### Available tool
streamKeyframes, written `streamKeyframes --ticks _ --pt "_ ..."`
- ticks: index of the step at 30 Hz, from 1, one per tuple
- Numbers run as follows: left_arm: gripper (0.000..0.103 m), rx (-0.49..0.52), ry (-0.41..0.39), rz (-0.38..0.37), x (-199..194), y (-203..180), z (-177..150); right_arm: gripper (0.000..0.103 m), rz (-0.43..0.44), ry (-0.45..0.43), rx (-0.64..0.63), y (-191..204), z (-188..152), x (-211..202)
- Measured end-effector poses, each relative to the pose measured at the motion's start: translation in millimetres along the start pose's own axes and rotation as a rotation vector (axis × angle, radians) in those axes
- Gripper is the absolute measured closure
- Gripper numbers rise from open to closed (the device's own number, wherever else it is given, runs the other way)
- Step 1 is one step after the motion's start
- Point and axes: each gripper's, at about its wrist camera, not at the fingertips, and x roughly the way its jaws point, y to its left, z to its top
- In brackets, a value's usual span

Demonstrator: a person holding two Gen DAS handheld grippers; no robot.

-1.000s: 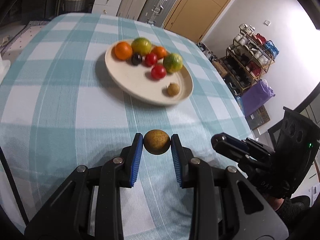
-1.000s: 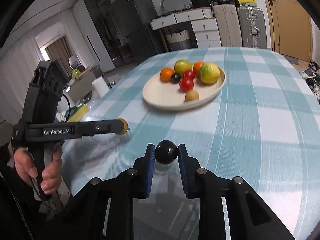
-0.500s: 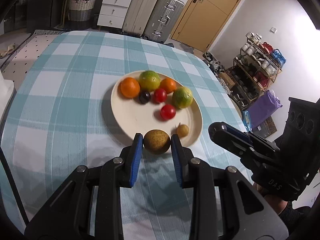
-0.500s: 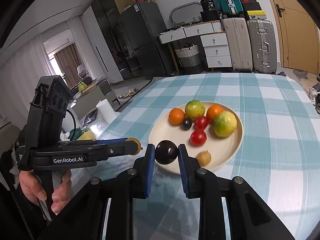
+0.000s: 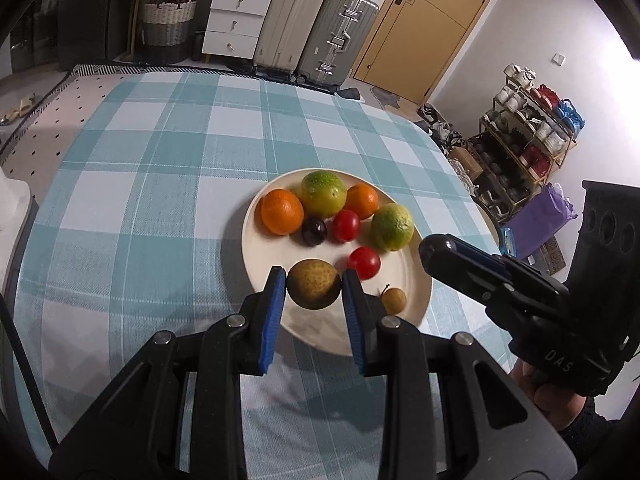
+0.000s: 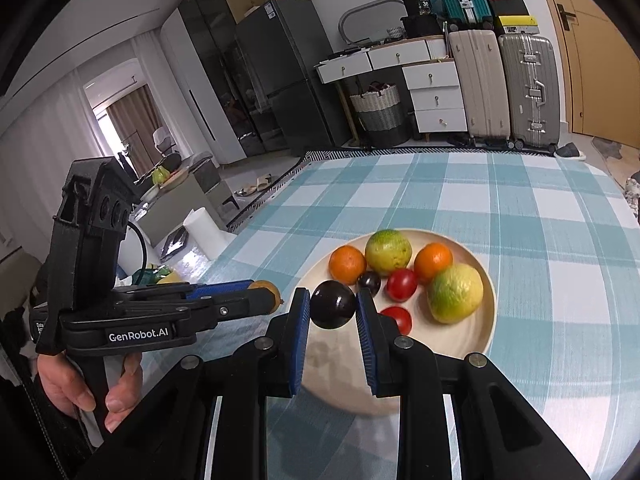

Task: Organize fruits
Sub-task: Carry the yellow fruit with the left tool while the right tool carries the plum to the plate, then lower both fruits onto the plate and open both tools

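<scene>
My left gripper [image 5: 314,285] clamps a brown speckled fruit [image 5: 314,283] above the near rim of the cream plate [image 5: 416,280]; my right gripper [image 6: 333,305] pinches a dark plum [image 6: 333,304] over that rim too. On the plate I count one small brown fruit [image 5: 393,300], two red tomatoes [image 5: 364,263], one dark plum, two green-yellow citrus [image 5: 392,227] and, farthest, two oranges [image 5: 281,211].

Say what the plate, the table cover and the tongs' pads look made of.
Plate: probably glazed ceramic or melamine; smooth cream surface with a soft sheen.
Table cover: woven cloth, matte; thread texture shows in the teal-and-white checks.
Pads of the left tongs: likely rubber or soft plastic; blue, ribbed, on black hard-plastic arms.
</scene>
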Motion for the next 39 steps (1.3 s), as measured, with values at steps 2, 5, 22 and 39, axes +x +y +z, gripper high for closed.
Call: streamKeyframes --ticks 2,5,22,39 --pt "0.077 -0.006 0.007 -0.009 6.0 3.3 3.7 0.079 -0.001 0.007 0.002 -1.8 3.1 5.7" --pt "0.077 -0.014 0.016 -0.019 15.0 8.3 9.1 0.079 -0.001 0.017 0.007 -4.2 7.4 14.5" --pt "0.077 -0.048 0.076 -0.058 64.1 25.0 21.5 0.079 -0.011 0.088 -0.001 -18.6 13.4 59.0" --pt "0.057 -0.084 0.022 -0.047 49.9 26.9 25.9 0.043 -0.034 0.043 0.007 -26.6 14.0 50.2"
